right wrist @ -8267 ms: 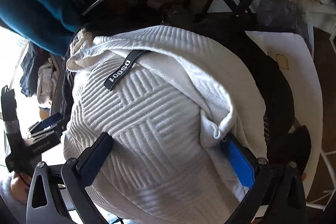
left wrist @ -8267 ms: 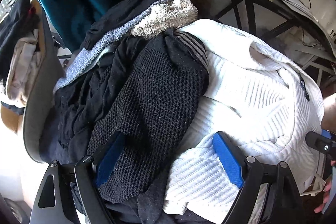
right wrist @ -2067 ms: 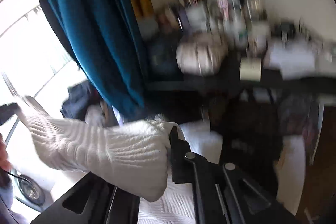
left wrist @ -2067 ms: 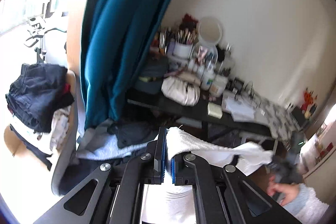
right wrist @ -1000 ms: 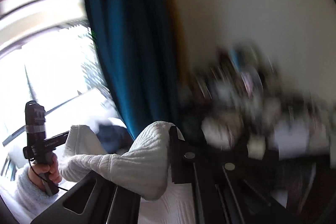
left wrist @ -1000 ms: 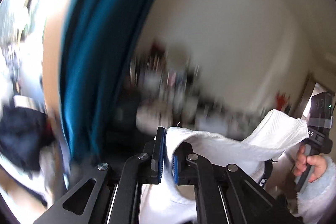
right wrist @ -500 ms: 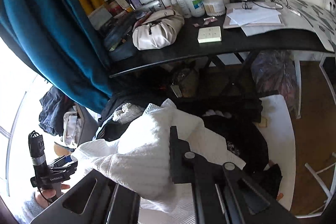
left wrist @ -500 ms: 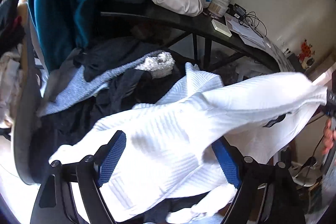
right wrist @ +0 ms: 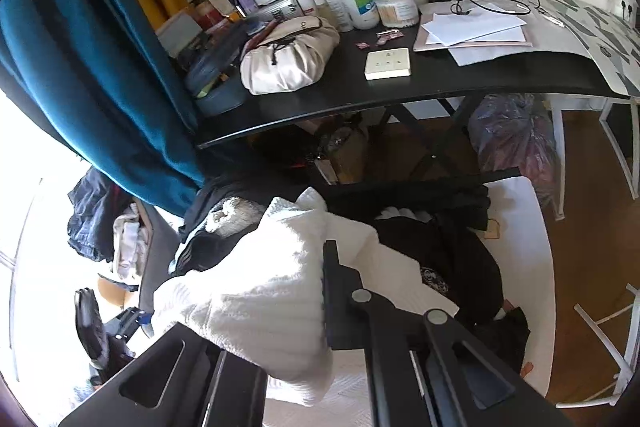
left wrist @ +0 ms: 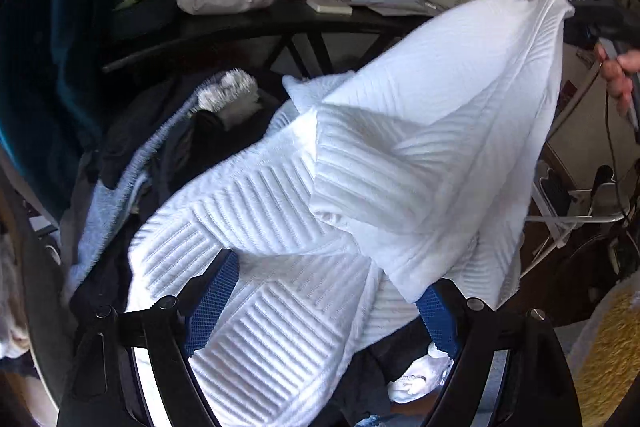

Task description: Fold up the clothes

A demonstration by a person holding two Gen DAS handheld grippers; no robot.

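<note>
A white ribbed garment [left wrist: 360, 167] hangs slack from its upper right corner down onto a pile of dark clothes [left wrist: 180, 147]. My left gripper [left wrist: 324, 307] hovers low over it. Its jaws are opening wide, with the cloth lying loose between the blue pads [left wrist: 212, 299], which do not press on it. My right gripper [right wrist: 322, 267] is shut on a bunched fold of the white garment [right wrist: 256, 291], which covers its left finger. In the left wrist view the right gripper [left wrist: 576, 11] holds that corner high at the upper right, with a hand [left wrist: 620, 75] behind it.
A black desk [right wrist: 400, 95] behind the pile carries a beige bag [right wrist: 288, 59], bottles, brushes and papers. A teal curtain [right wrist: 100, 75] hangs at the left. Black clothes [right wrist: 452, 259] lie on a white surface [right wrist: 532, 227]. A yellow rug [left wrist: 608, 347] shows at the right.
Both grippers came down from pointing at the wall to pointing at the clothes pile. The left gripper let go of the white garment and opened; the right stayed shut on it.
</note>
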